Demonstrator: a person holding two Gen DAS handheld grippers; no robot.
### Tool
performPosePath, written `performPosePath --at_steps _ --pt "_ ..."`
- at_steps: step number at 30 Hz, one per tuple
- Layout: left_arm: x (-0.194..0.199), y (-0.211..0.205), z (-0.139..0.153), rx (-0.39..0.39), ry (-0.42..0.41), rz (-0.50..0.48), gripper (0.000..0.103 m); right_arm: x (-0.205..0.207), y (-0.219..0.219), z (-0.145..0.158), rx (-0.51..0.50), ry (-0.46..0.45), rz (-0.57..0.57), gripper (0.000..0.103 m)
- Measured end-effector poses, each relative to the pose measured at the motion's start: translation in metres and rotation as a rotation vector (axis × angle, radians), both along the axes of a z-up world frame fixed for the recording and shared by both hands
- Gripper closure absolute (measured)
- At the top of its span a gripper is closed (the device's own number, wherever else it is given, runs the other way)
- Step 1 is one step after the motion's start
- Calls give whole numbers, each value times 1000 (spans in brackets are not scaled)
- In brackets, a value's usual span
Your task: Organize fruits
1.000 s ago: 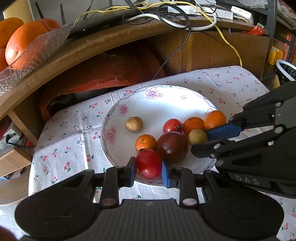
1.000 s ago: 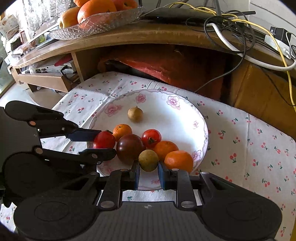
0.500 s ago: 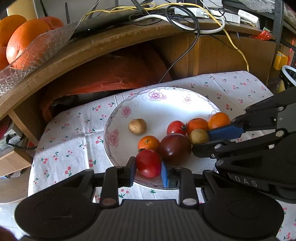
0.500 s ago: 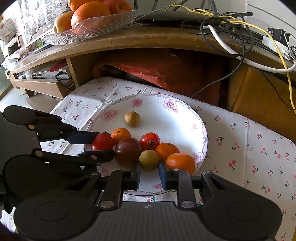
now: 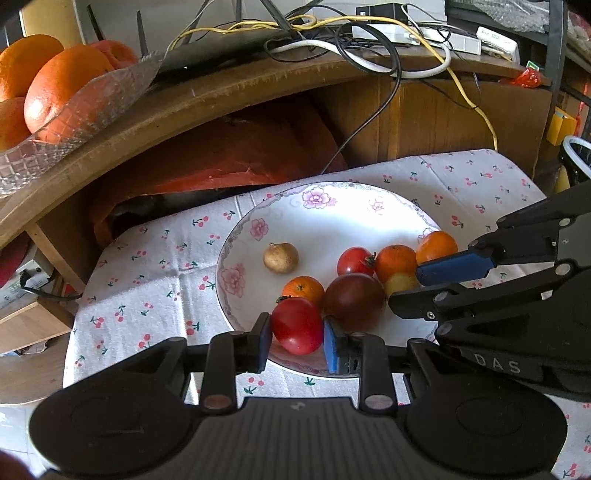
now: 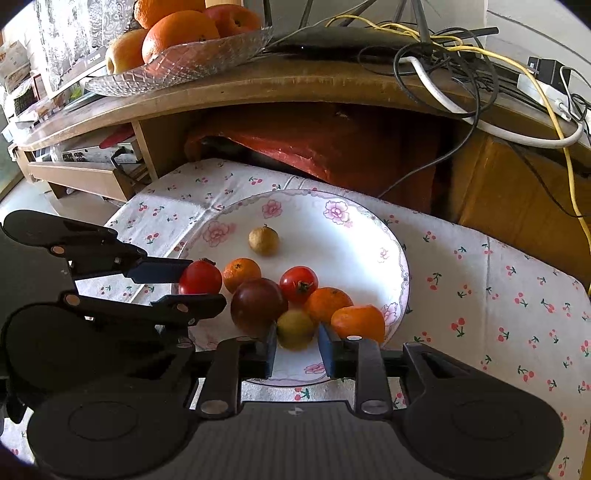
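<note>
Fruits (image 5: 354,302) on floral plate (image 5: 332,221) — oranges (image 6: 181,35) in glass bowl (image 6: 207,59)

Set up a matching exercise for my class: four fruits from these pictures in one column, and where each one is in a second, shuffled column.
Things:
1. red tomato
2. yellow-green fruit
3. brown fruit
4. big oranges

Places:
A. in the glass dish on the wooden shelf
B. between the fingers of the left hand-held gripper
C. alone on the plate, apart from the cluster
D. between the fingers of the right hand-held gripper

Pairs: 1-B, 2-D, 3-C, 4-A
</note>
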State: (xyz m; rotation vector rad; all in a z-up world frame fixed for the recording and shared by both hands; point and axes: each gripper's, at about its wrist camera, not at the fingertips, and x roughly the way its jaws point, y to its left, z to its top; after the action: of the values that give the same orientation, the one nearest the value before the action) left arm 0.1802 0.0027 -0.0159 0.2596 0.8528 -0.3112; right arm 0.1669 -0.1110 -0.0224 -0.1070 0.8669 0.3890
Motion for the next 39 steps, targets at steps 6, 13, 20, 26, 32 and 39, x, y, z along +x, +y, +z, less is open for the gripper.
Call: performPosePath --at_steps 6,13,20,26,32,39 --pt "-1 -1 -1 0 8 -4 65 -1 -1 2 2 -2 -8 78" --pt "-1 -1 0 -11 10 4 58 -2 -4 4 14 -5 -15 78" --pt "-7 -2 5 -15 -5 12 57 -7 -8 8 21 -15 -29 77" --pt "-14 1 12 -27 -18 35 56 -14 -17 12 19 -17 -76 73" --pt "-26 3 16 -63 -7 74 50 -28 -24 18 30 -12 -106 72" --pt "-45 3 22 -73 -17 118 36 -52 -32 28 29 -15 -142 69"
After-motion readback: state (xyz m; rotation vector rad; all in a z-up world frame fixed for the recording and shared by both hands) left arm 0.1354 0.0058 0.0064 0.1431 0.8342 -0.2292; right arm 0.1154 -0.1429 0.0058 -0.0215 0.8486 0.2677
